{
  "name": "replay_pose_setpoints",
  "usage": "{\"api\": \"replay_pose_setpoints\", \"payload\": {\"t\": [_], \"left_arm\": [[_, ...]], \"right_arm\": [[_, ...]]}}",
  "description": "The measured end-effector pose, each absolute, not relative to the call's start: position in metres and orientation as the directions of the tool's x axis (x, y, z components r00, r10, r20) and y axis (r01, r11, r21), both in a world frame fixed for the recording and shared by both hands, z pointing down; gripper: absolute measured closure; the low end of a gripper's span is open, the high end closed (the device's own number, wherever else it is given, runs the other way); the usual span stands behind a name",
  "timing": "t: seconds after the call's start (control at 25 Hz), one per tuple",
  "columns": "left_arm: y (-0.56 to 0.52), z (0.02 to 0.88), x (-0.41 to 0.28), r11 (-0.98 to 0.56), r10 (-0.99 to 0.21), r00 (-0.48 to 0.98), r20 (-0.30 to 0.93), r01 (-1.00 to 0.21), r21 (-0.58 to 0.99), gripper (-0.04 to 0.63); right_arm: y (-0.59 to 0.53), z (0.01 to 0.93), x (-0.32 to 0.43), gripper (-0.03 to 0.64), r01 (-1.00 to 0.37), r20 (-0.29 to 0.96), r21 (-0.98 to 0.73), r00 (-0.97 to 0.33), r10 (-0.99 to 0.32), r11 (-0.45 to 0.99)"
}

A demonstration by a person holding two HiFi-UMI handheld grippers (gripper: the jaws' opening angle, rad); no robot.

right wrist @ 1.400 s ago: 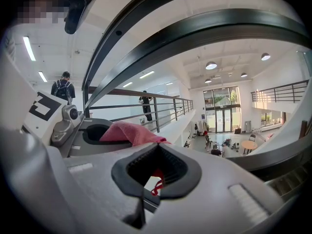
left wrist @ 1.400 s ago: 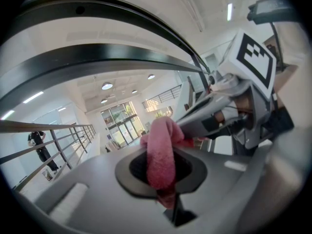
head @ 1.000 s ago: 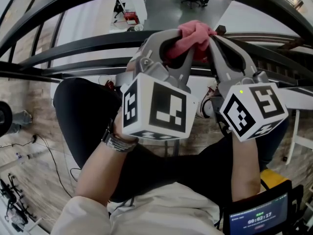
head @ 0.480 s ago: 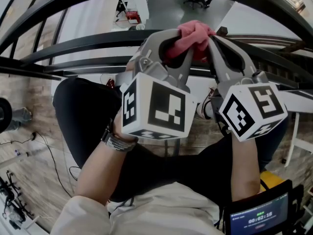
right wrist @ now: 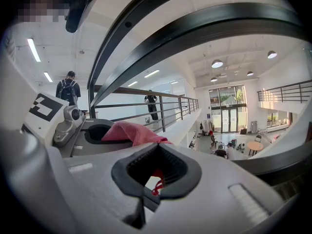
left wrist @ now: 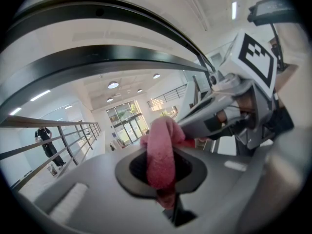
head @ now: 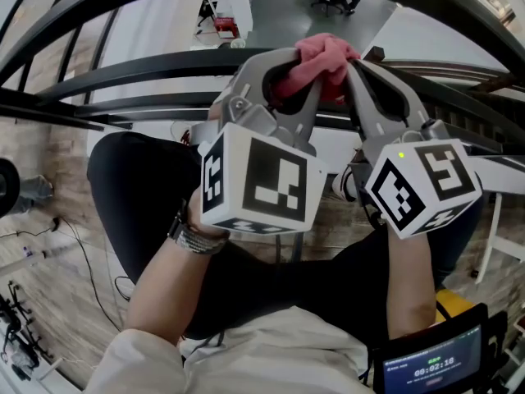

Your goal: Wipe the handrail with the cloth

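Note:
A pink cloth (head: 322, 56) is bunched between the tips of both grippers, just in front of the black handrail (head: 123, 76). My left gripper (head: 297, 66) is shut on the cloth; in the left gripper view the cloth (left wrist: 161, 152) hangs through the hollow of its jaws (left wrist: 163, 186). My right gripper (head: 353, 66) is shut beside it, and in its own view a red scrap of the cloth (right wrist: 156, 178) sits in the closed jaws (right wrist: 152, 182). The rest of the cloth (right wrist: 132, 131) drapes toward the left gripper (right wrist: 85, 130). Curved black rails (right wrist: 195, 28) arch overhead.
Lower black rails (head: 98, 109) run under the handrail, with an open hall floor far below. People (right wrist: 68, 89) stand by a distant railing. My legs in black trousers (head: 148, 195) fill the middle. A small screen (head: 431, 364) sits at bottom right, and cables (head: 33, 253) lie on the wooden floor.

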State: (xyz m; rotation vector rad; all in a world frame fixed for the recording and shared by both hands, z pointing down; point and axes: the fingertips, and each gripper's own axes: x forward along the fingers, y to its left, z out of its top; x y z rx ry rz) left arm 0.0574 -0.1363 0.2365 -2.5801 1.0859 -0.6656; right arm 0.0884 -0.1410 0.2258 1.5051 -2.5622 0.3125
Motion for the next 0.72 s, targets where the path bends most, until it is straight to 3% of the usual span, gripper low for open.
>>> {"api": "replay_pose_setpoints", "payload": {"t": [0.72], "left_arm": [[-0.138, 0.235, 0.031, -0.645, -0.763, 0.575, 0.295, -0.652, -0.398, 0.566]], "right_arm": [[-0.141, 0.225, 0.062, 0.615, -0.848, 0.246, -0.085, -0.526, -0.814, 0.523]]}}
